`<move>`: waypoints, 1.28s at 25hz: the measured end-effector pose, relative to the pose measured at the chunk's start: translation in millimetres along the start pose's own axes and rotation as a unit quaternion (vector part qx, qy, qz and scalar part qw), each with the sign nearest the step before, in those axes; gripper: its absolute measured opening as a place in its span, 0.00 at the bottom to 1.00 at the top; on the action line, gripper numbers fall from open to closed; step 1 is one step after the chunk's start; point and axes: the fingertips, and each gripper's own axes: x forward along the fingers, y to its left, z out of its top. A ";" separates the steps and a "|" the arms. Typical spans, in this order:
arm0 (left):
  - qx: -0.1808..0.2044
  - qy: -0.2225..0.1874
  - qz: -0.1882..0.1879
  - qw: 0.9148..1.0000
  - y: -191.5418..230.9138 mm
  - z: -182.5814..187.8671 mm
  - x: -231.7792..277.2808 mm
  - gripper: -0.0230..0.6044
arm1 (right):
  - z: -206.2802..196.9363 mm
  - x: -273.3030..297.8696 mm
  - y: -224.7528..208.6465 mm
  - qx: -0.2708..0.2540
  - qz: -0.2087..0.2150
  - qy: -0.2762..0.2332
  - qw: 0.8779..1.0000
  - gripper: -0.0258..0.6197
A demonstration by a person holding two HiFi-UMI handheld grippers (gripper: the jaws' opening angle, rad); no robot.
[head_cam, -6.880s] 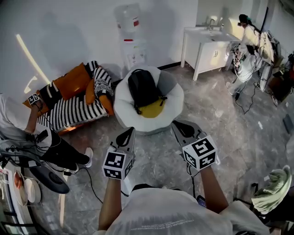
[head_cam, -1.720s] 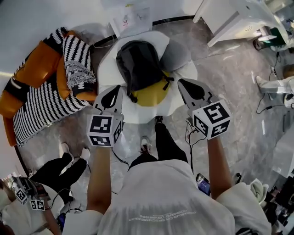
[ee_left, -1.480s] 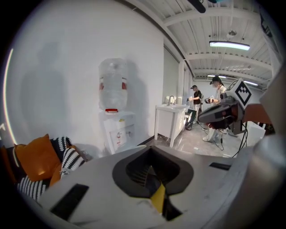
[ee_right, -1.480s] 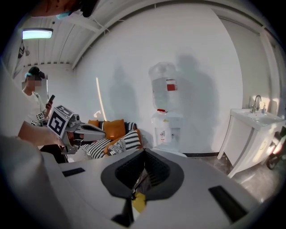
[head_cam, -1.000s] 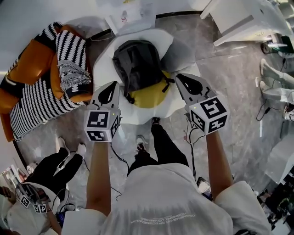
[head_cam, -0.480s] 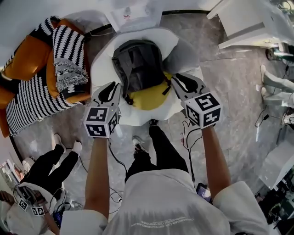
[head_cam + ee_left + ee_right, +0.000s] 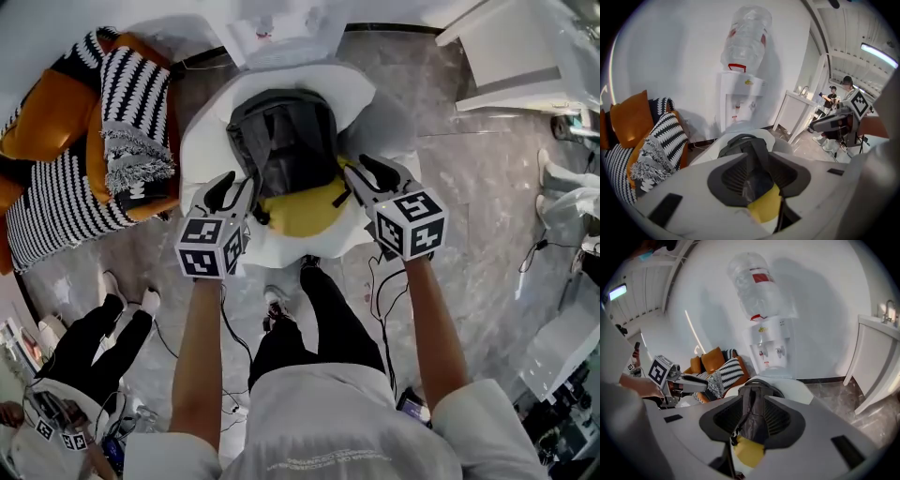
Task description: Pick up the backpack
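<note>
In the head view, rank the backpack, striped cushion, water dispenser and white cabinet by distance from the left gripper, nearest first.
From the left gripper, whose jaws have just been opening with nothing clamped:
1. backpack, just ahead to its right.
2. striped cushion, off to its left.
3. water dispenser, by the wall beyond the backpack.
4. white cabinet, far right.

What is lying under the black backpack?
The backpack lies on a white beanbag chair, its near end over a yellow cushion. Whatever else is beneath it is covered.
</note>
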 end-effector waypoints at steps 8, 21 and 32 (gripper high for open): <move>-0.036 0.020 -0.001 0.999 11.7 -22.7 45.7 0.31 | -27.3 45.5 -33.0 0.020 -0.010 0.028 0.999 0.25; -0.067 0.053 0.003 0.996 25.0 -62.2 98.1 0.32 | -69.2 93.7 -47.2 0.035 -0.003 0.054 0.998 0.25; -0.076 0.083 0.018 0.994 37.9 -108.5 134.2 0.32 | -105.1 131.9 -59.5 0.025 0.001 0.081 0.996 0.25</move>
